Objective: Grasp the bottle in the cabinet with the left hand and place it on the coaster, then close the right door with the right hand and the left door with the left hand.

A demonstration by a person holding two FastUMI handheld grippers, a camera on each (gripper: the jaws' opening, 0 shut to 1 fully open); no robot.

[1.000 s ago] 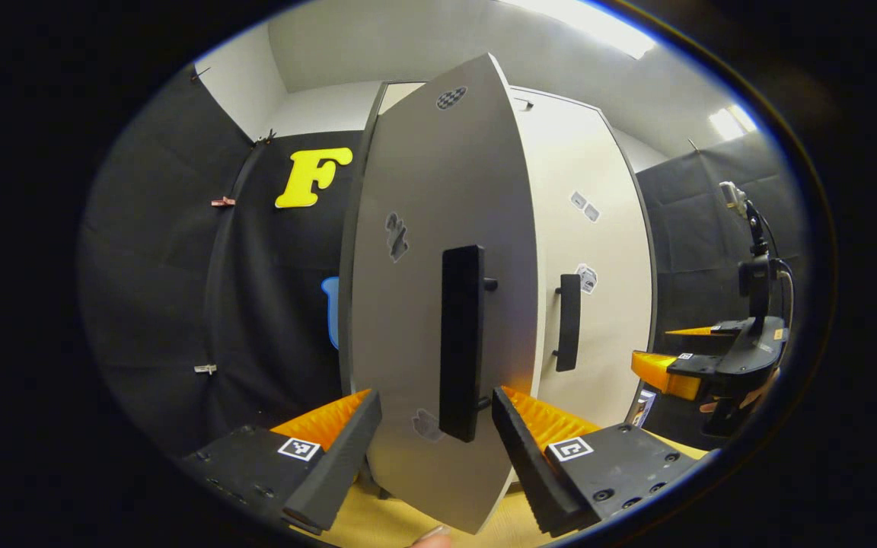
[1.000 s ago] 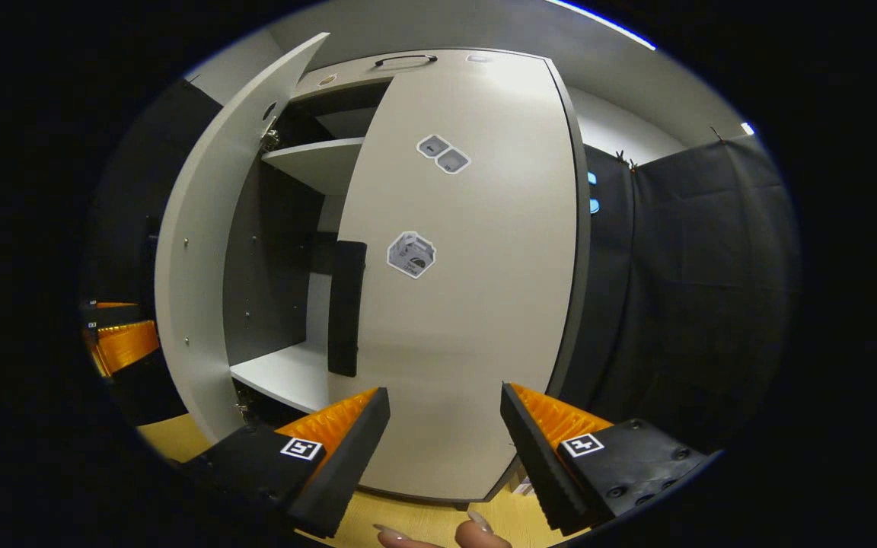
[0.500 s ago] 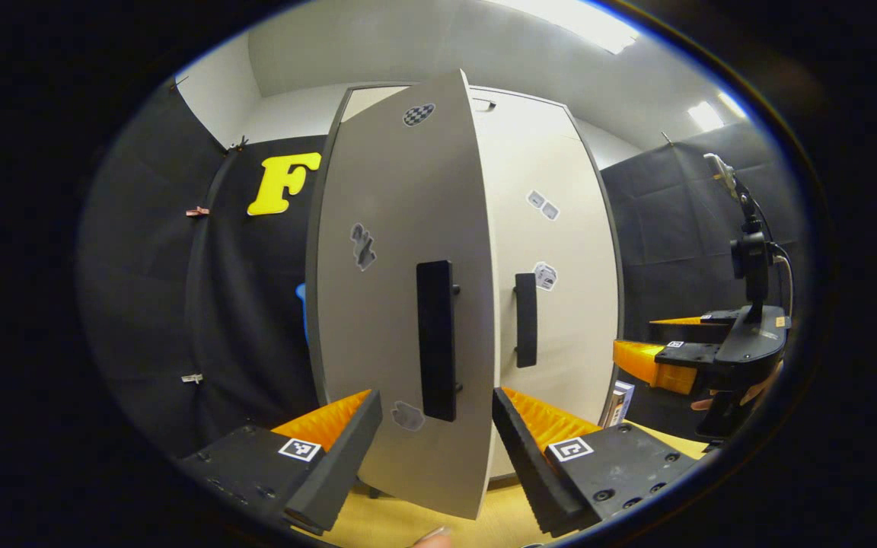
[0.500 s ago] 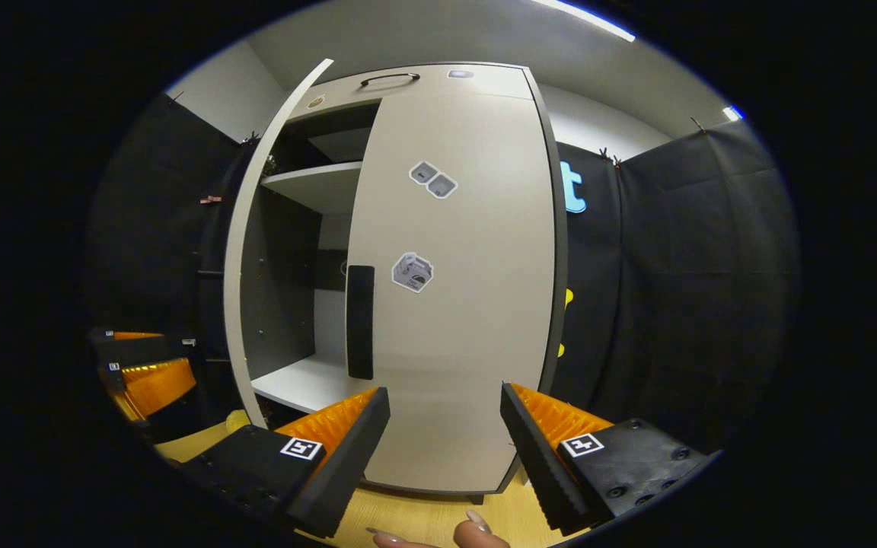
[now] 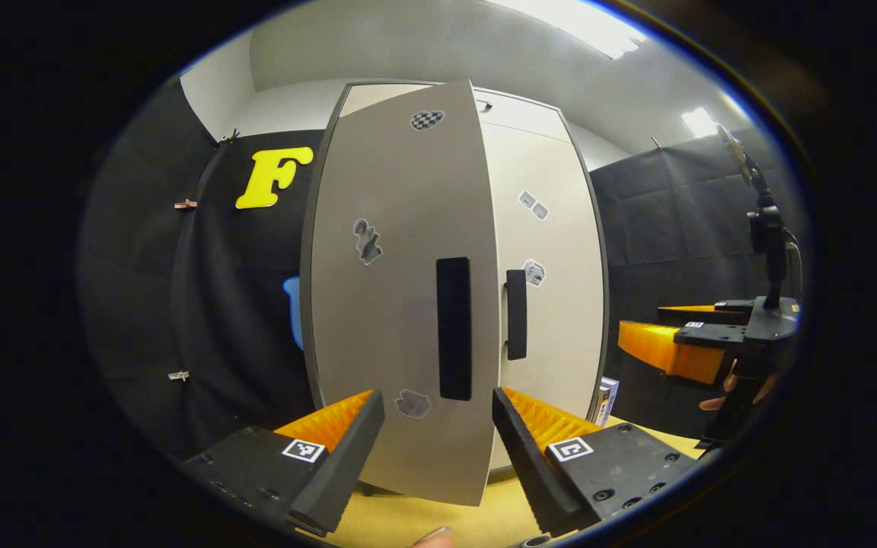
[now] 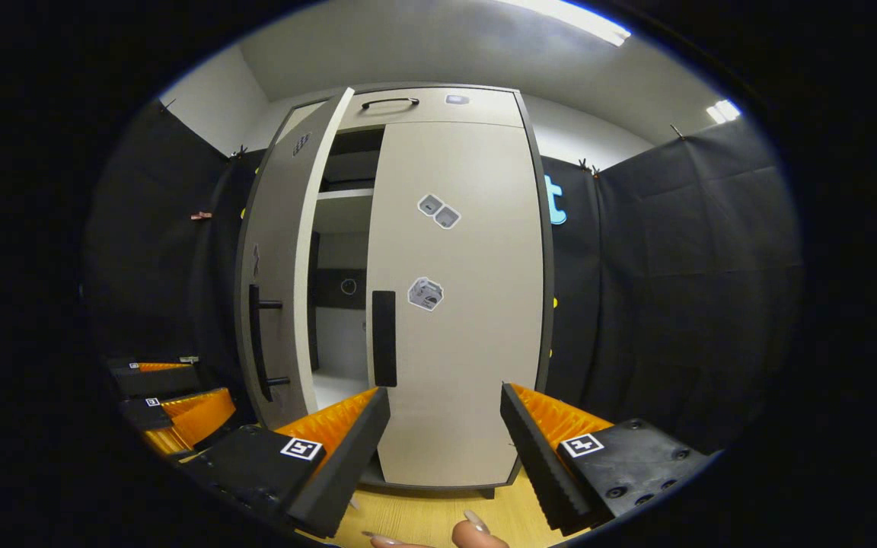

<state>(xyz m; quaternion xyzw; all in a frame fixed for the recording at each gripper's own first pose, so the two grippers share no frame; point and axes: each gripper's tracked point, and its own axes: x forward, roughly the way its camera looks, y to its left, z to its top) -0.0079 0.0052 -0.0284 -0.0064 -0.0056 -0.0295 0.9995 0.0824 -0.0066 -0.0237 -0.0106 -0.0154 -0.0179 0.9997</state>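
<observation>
Left gripper view: the left door (image 5: 400,304) stands ajar, the right door (image 5: 553,266) shut. The left gripper (image 5: 438,441), spread and empty, faces the handle (image 5: 454,327); a weak or glancing push could leave a gap. The right gripper (image 6: 444,445) hangs spread. Bottle unseen.

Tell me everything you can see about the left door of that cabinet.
The left door is a tall, flat, pale grey panel, smooth like laminated board, with a long black vertical handle and small stickers on its front. It stands ajar, nearly closed, leaving a gap onto the shelves. Nothing touches it; the left tool sits open before it.
</observation>
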